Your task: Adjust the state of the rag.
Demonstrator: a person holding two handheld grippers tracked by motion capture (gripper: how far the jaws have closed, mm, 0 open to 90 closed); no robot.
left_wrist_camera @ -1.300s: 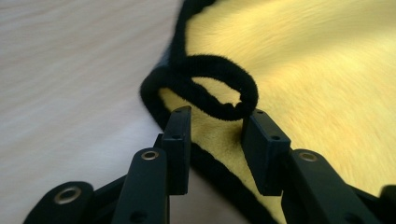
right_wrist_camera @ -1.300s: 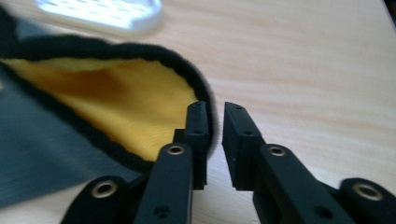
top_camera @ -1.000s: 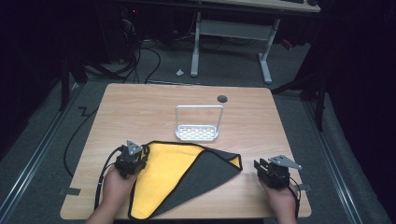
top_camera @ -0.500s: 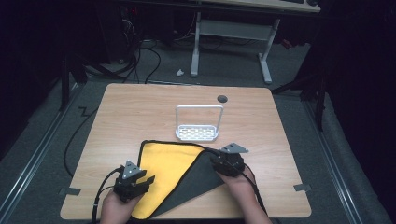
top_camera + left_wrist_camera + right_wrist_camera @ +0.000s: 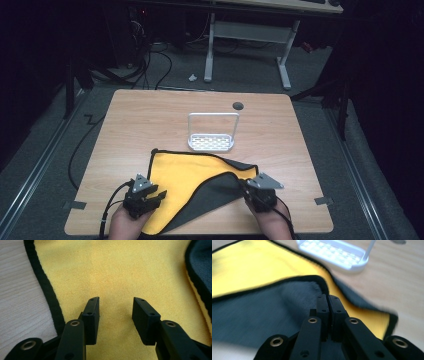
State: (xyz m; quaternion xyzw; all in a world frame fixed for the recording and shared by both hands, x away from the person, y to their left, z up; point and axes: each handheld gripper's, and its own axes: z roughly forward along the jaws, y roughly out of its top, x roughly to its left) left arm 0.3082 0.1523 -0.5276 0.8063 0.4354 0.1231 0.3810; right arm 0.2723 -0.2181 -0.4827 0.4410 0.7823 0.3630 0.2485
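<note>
A yellow cloth (image 5: 185, 170) with a grey back and black hem lies at the table's near edge, its right part folded over so the grey side (image 5: 220, 192) shows. My left gripper (image 5: 152, 192) hovers open over the yellow face near the cloth's left hem; in the left gripper view its jaws (image 5: 115, 305) stand apart with bare yellow cloth (image 5: 117, 272) between them. My right gripper (image 5: 248, 189) is at the grey flap's right end. In the right gripper view it (image 5: 327, 297) is shut, with the flap's black hem (image 5: 312, 278) running in at the jaw tips.
A small white wire-handled rack (image 5: 211, 142) stands just beyond the cloth, also seen as the white rack (image 5: 332, 253) ahead of the right gripper. The wooden table (image 5: 150, 115) has a round cable hole (image 5: 238, 105) at the back. Cables and a desk frame lie on the dark floor beyond.
My left gripper has drawn back from the cloth's far left corner to its near part. My right gripper came in to the flap, then moved right and nearer with its jaws at the hem.
</note>
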